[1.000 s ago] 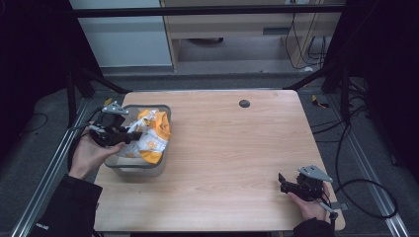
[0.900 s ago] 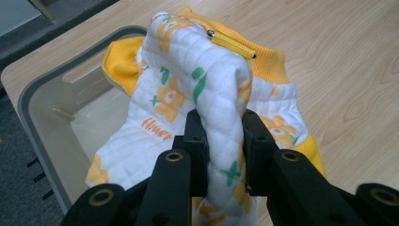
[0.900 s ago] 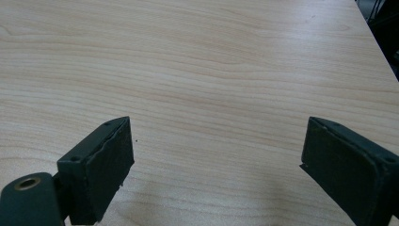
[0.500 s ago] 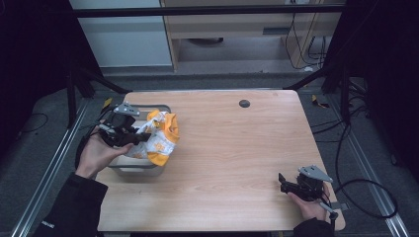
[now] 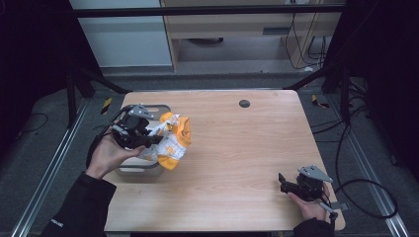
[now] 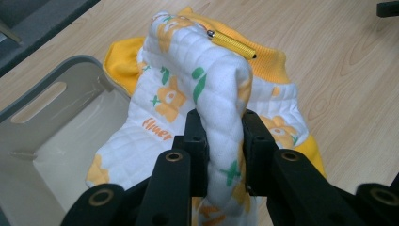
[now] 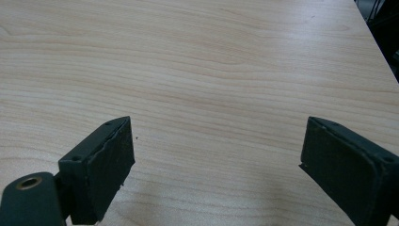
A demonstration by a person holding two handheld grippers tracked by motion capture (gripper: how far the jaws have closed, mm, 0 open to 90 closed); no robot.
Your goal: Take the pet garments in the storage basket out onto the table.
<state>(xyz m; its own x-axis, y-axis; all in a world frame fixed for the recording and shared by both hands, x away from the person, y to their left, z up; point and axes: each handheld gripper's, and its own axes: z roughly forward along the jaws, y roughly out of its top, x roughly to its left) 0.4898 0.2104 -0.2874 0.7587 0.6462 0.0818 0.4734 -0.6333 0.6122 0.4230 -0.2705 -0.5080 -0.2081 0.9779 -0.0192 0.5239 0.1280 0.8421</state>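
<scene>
Since the earlier frames the left tool [image 5: 148, 139] had carried the garment [image 5: 170, 140] from inside the grey bin [image 5: 136, 165] toward 3 o'clock, so it hung past the bin's right rim over the table [image 5: 237, 148]; the right tool [image 5: 289, 186] had not shifted.

Writing: orange script on the white quilted fabric, in the left gripper view reading roughly "fluer" [image 6: 157, 130], last letters partly folded, not sure. No other label or brand readable.

Counts: one garment, one bin, two tools, one dark round spot [image 5: 244, 103] on the table at about 12 o'clock.

Garment [image 6: 207, 94]: white quilted with orange and green prints, yellow-orange trim, a yellow zipper [image 6: 231, 44] with metal end near the top fold. Left tool [image 6: 221, 141] was pinching a bunched vertical fold of it between its two jaws, cloth squeezed tight. Garment lifted, lower edge draping over the bin wall [image 6: 51, 89] and the table beside it. Bin sat at about 9 o'clock on the table, slot handle visible in its rim.

Right tool [image 7: 214, 160] spread wide, nothing between its jaws, just bare wood beneath. It was held low at about 4 o'clock on the table, well apart from the garment, pointing toward 9 o'clock.
</scene>
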